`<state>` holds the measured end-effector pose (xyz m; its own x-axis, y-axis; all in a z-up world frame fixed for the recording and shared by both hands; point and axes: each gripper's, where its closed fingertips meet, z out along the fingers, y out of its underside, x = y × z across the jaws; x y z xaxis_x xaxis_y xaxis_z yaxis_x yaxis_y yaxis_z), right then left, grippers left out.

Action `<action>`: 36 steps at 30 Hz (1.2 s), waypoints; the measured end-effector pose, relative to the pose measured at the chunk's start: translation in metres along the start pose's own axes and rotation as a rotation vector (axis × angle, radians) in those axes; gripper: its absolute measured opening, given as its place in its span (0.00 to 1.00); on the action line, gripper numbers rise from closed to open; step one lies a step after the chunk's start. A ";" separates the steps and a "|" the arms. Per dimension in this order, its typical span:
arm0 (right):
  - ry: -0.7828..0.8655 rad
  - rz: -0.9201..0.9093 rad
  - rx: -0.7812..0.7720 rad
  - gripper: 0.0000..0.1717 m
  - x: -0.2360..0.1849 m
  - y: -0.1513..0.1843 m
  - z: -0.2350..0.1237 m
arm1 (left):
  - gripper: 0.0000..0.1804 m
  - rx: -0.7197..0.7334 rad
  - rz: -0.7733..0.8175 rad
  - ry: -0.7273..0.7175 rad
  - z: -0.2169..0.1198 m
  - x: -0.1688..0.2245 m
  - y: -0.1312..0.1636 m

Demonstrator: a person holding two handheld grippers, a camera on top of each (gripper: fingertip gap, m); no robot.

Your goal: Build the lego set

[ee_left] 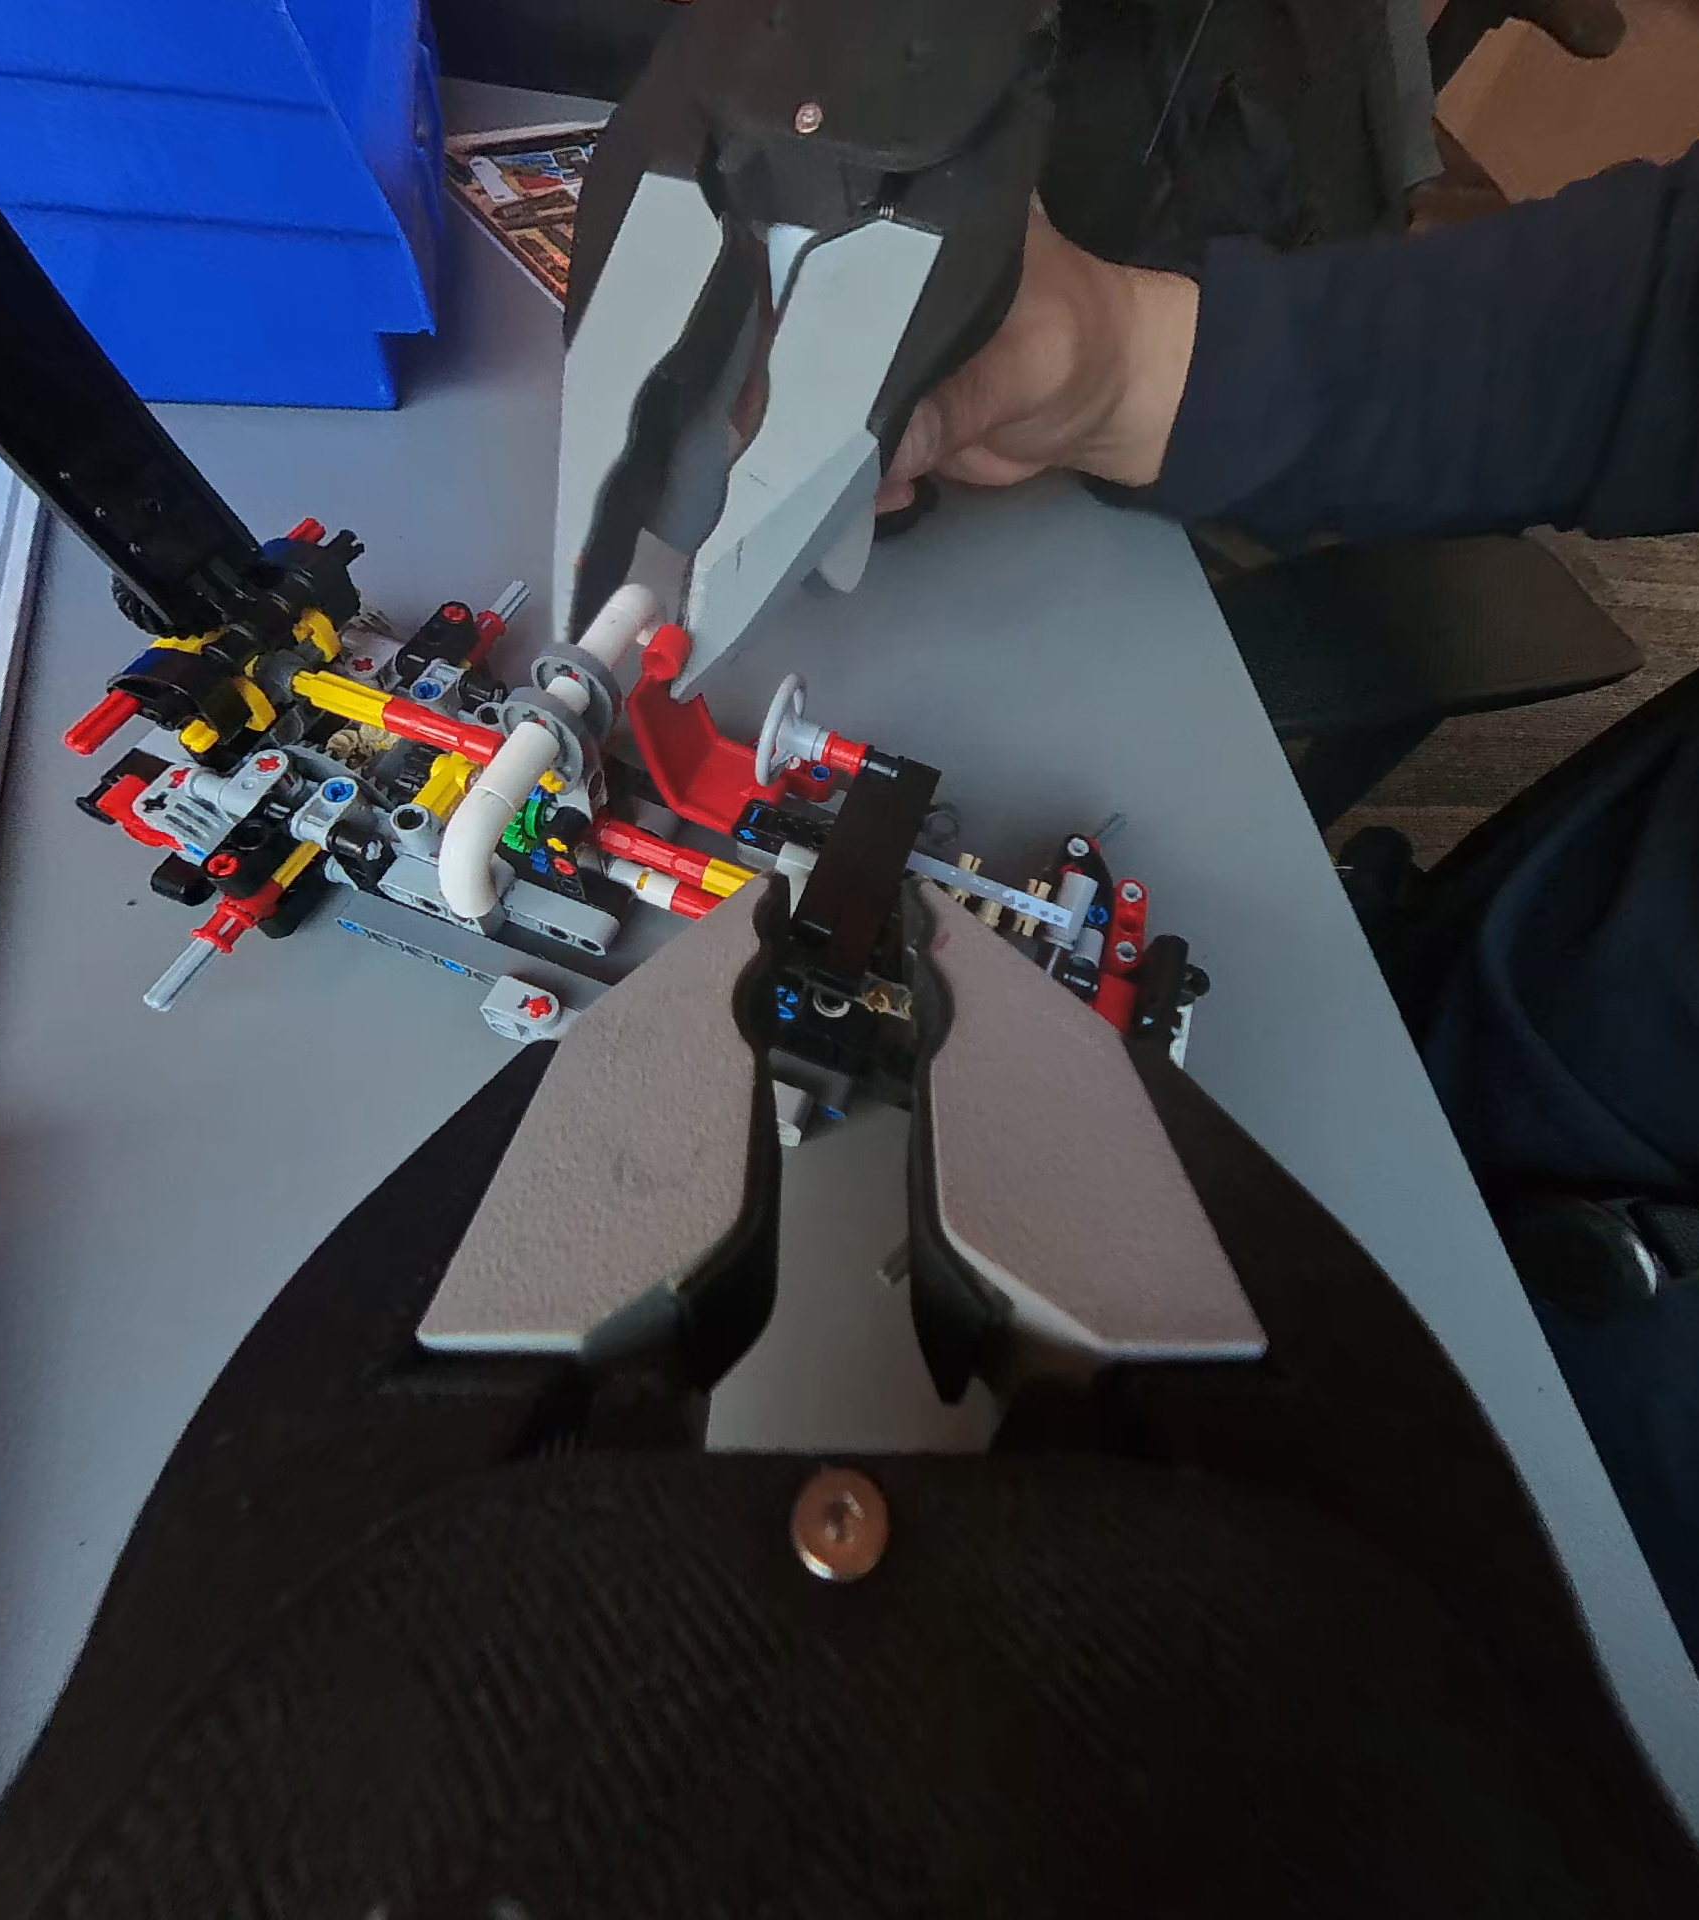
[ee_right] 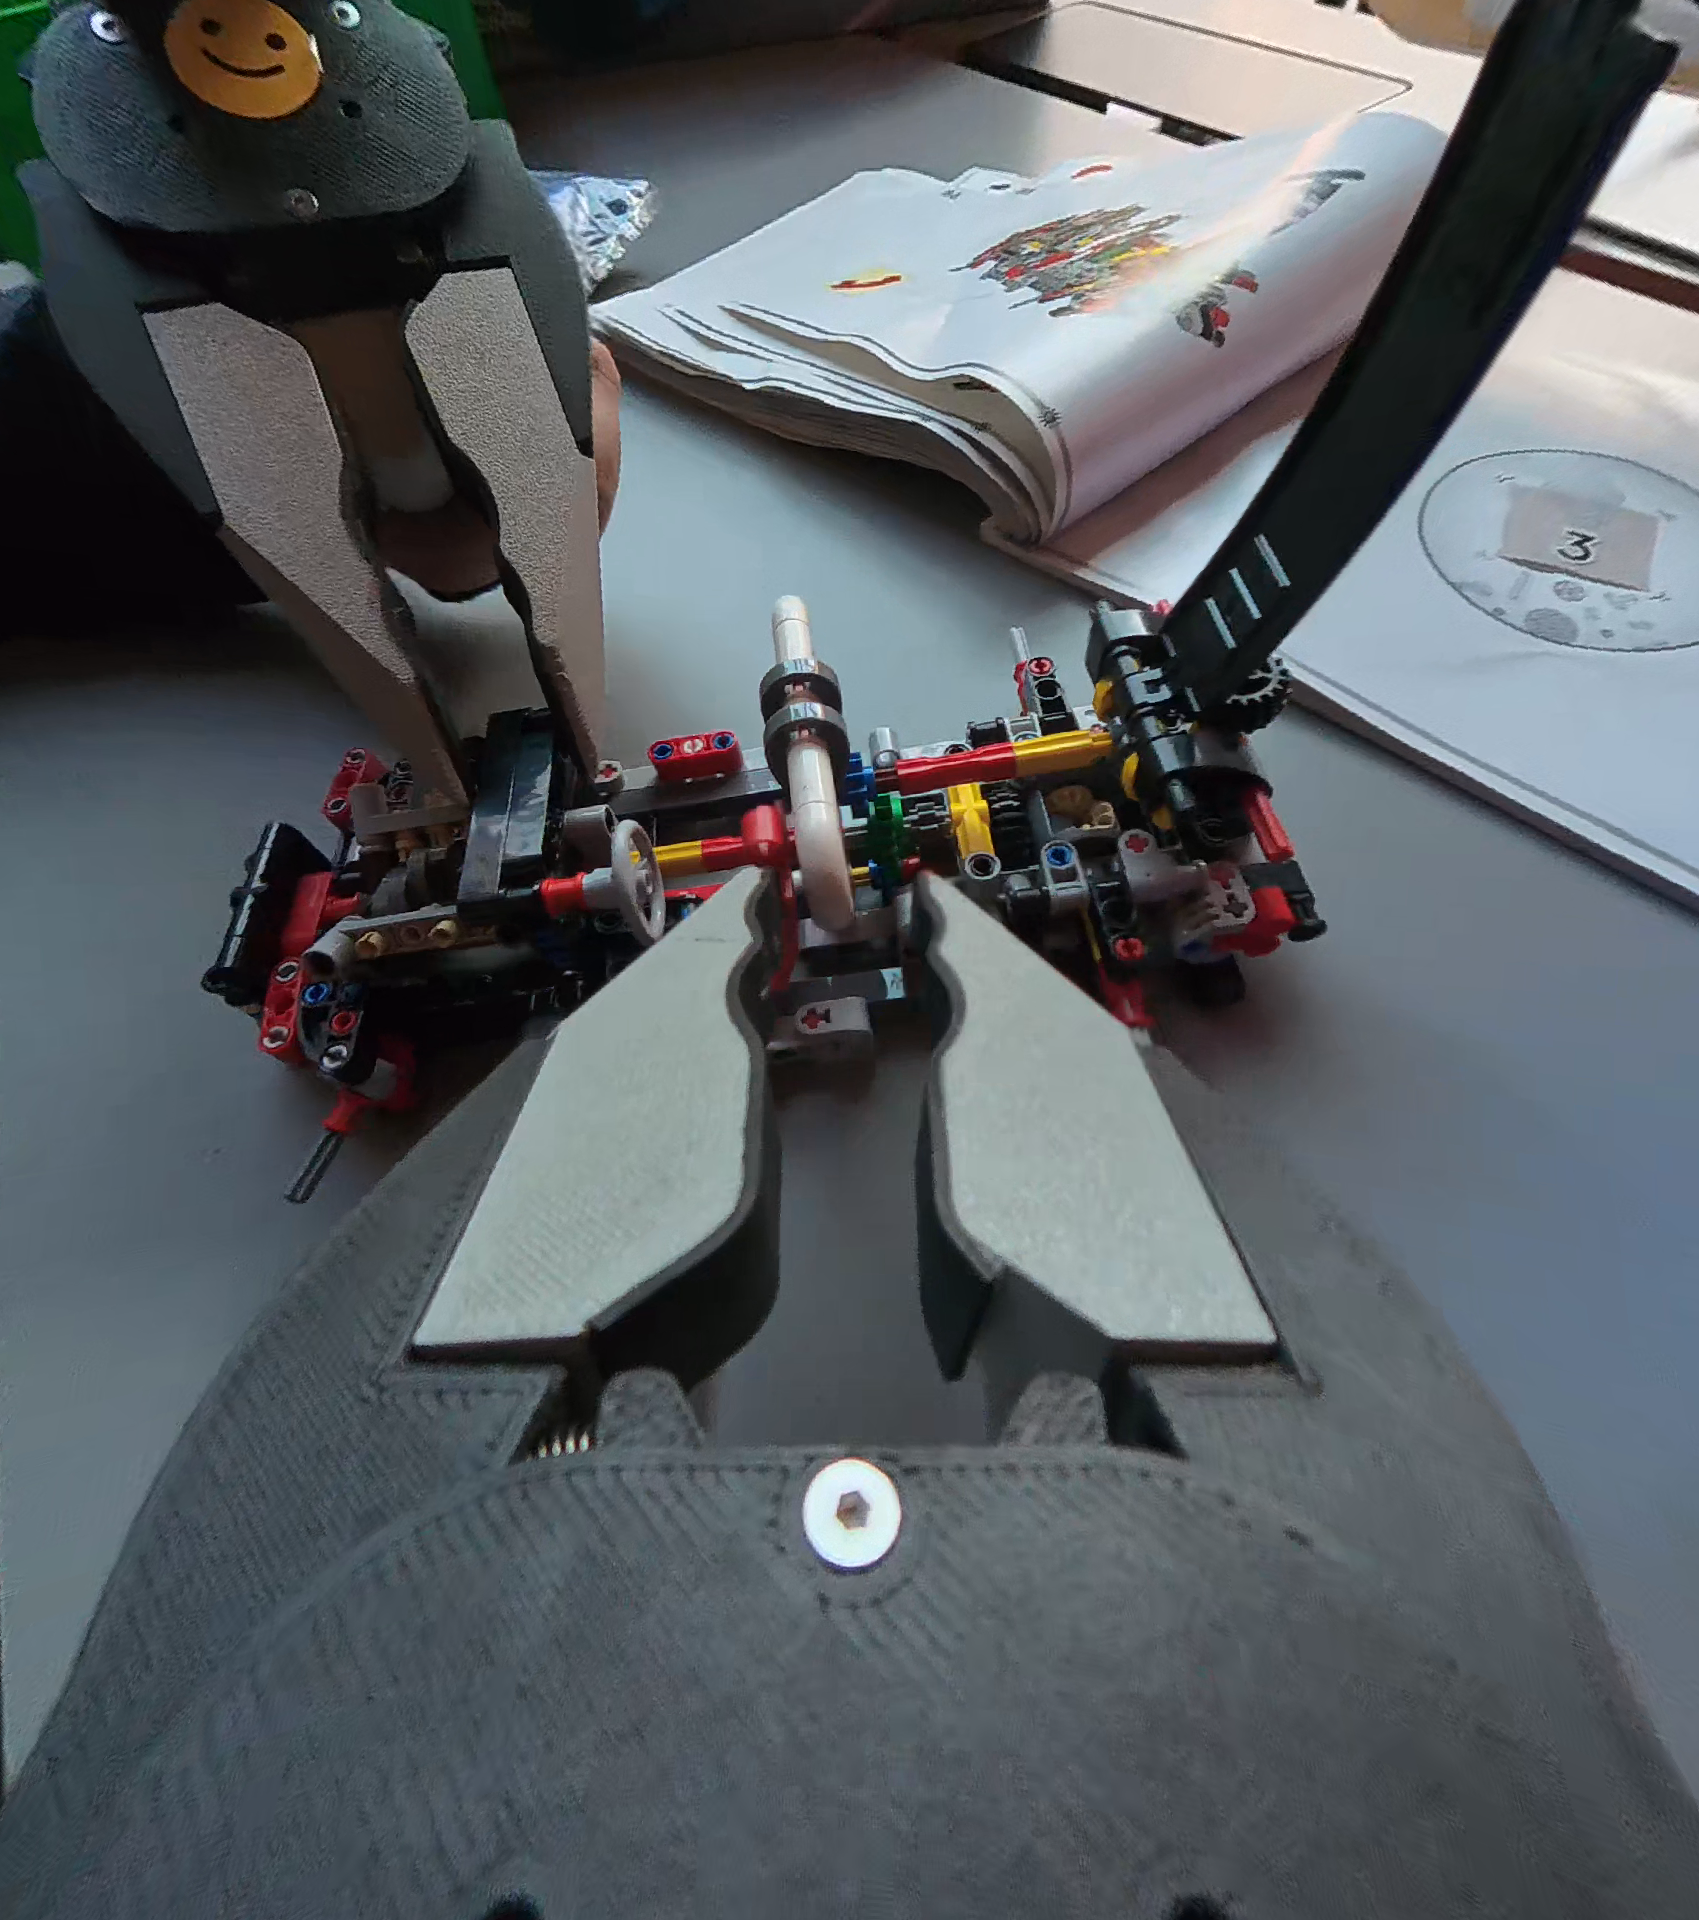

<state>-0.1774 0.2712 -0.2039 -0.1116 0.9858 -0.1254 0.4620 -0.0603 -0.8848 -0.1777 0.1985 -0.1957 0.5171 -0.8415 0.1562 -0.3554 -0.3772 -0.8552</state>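
On the grey table, left jaws pinch a black beam, right jaws spread

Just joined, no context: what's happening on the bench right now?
A person works a half-built brick vehicle chassis on a grey table with two hand-held claws. The left claw is clamped on an upright black beam at one end of the chassis. The right claw is open mid-chassis, straddling the red seat and the white pipe. An open instruction booklet lies behind.
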 end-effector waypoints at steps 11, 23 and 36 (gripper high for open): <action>-0.087 0.118 -0.008 0.11 0.000 0.000 0.003 | 0.10 -0.001 0.000 0.007 -0.001 0.002 0.000; -0.049 0.093 0.251 0.18 0.008 -0.018 -0.044 | 0.14 0.048 0.034 -0.007 -0.019 0.010 -0.015; 0.129 0.106 0.364 0.22 0.028 -0.029 -0.058 | 0.20 0.066 -0.196 -0.368 -0.086 0.029 -0.026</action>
<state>-0.1426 0.3093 -0.1558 0.0426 0.9813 -0.1878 0.1205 -0.1916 -0.9740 -0.2209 0.1506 -0.1264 0.8179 -0.5576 0.1420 -0.1785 -0.4804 -0.8587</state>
